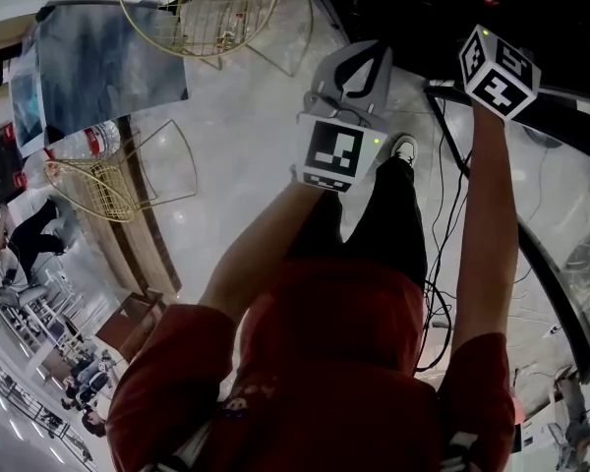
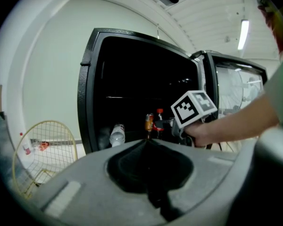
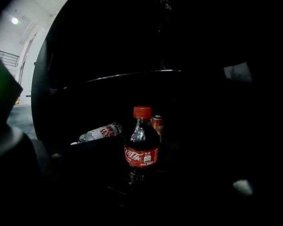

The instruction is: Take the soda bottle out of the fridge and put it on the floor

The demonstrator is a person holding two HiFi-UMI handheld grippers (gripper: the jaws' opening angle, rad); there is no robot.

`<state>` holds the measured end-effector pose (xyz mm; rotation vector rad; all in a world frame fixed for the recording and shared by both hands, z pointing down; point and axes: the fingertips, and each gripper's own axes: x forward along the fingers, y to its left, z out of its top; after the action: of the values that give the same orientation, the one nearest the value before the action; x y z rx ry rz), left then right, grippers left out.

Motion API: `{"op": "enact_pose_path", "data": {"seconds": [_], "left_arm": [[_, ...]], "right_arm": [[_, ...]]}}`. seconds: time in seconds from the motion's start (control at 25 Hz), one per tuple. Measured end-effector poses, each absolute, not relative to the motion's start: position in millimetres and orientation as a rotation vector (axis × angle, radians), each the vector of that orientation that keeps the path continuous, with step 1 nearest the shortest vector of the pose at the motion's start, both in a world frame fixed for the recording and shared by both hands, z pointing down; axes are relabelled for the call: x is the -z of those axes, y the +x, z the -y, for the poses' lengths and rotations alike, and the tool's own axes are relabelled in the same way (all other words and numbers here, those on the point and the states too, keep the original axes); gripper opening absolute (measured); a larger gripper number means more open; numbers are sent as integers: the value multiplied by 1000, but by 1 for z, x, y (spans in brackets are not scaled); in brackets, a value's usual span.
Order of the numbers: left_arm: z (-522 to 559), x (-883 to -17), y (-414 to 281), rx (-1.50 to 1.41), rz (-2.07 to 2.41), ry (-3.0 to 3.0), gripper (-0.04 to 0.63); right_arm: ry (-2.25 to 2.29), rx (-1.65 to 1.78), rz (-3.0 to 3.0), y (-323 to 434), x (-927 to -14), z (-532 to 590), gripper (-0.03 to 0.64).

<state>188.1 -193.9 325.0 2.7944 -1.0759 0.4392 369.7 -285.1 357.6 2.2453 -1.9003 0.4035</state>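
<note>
The soda bottle, dark with a red cap and red label, stands upright on a low shelf inside the dark open fridge. In the left gripper view the soda bottle shows just ahead of my right gripper. That gripper reaches into the fridge, and nothing shows pressed against the bottle. Its marker cube appears at the top right of the head view. My left gripper hangs outside the fridge, its grey jaws meeting at the tip, empty.
An orange can stands right behind the bottle, and a water bottle lies on its side to the left. The glass fridge door swings open at right. Gold wire chairs and cables are on the pale floor.
</note>
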Motion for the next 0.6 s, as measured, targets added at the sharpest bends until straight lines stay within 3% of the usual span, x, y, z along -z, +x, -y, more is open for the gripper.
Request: {"op": "enact_pose_path", "data": {"seconds": [0.6], "left_arm": [[190, -328, 188, -467, 1129, 2768, 0]], "right_arm": [[2154, -457, 1951, 375, -376, 308, 302]]}}
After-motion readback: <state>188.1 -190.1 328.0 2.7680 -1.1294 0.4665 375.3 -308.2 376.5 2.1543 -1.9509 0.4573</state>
